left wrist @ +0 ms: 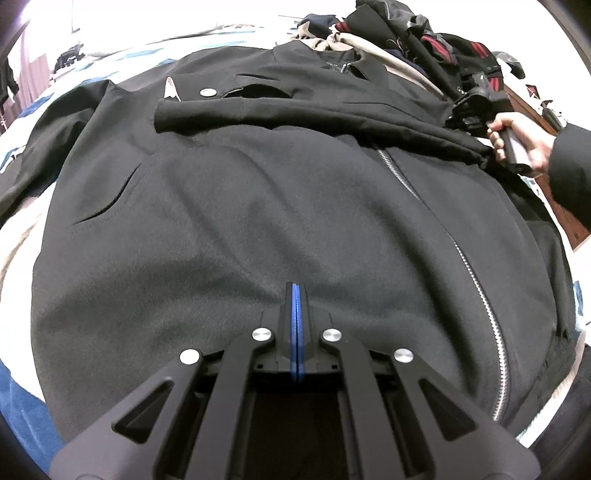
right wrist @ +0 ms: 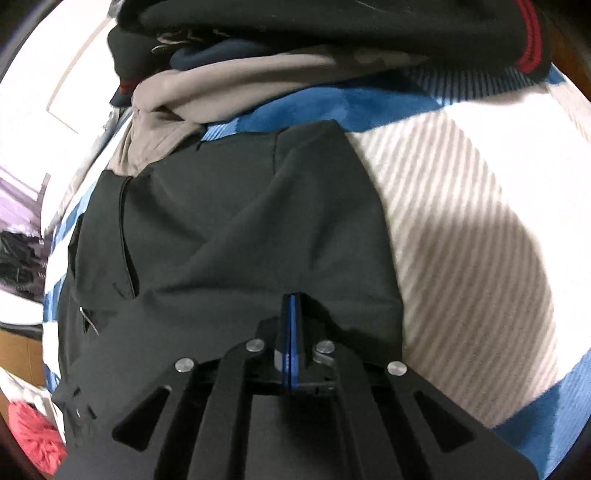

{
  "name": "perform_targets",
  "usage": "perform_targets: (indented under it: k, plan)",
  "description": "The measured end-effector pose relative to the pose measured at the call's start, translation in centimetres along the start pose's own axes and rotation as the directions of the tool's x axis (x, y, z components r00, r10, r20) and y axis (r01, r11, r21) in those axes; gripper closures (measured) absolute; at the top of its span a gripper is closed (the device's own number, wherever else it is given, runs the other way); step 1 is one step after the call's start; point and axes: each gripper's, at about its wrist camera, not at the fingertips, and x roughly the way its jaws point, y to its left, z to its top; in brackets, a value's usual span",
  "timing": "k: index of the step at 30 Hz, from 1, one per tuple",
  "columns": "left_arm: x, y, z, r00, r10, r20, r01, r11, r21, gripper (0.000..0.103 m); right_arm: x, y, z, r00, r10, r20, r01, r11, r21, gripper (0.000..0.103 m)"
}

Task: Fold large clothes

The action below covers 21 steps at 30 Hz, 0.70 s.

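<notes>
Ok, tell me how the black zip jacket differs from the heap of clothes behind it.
The black jacket is one garment spread flat on the bedding, zipper closed, one sleeve folded across its chest. The clothes heap is several garments crumpled on top of each other, unfolded. The jacket is plain black; the heap mixes black, beige, navy and red-striped trim. Both lie on the same blue-and-white bed cover.

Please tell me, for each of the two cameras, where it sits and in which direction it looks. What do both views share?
Left wrist: sits on the left gripper, jaws shut, looking across the black jacket and its zipper; the person's right hand shows at the far side.
Right wrist: sits on the right gripper, jaws shut, looking over the jacket's fabric toward the clothes pile and the striped blanket.
Shared: jacket, pile, blanket.
</notes>
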Motion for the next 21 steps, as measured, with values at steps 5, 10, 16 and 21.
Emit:
perform_targets:
  k: [5, 10, 16, 21]
  plan:
    - [0.0, -0.3, 0.0, 1.0, 0.015, 0.005, -0.015, 1.0, 0.019, 0.103, -4.9, 9.2, -7.1, 0.998, 0.056, -0.005, -0.054, 0.942, -0.33, 0.103]
    - [-0.2, 0.1, -0.2, 1.0, -0.01, 0.011, 0.01, 1.0, 0.026, 0.101, -8.1, 13.9, -19.9, 0.977, 0.19, -0.094, -0.212, 0.867, -0.451, 0.103]
    - [-0.7, 1.3, -0.4, 0.998, -0.055, -0.016, 0.055, 0.998, 0.018, 0.1, -11.2, 13.5, -31.3, 0.974, 0.133, -0.183, -0.214, 0.808, -0.55, 0.103]
    - [-1.8, 2.4, -1.2, 0.996, -0.078, -0.033, 0.078, 0.997, -0.024, 0.1, -14.0, 9.3, -36.4, 0.974, 0.167, -0.151, -0.22, 0.848, -0.482, 0.103]
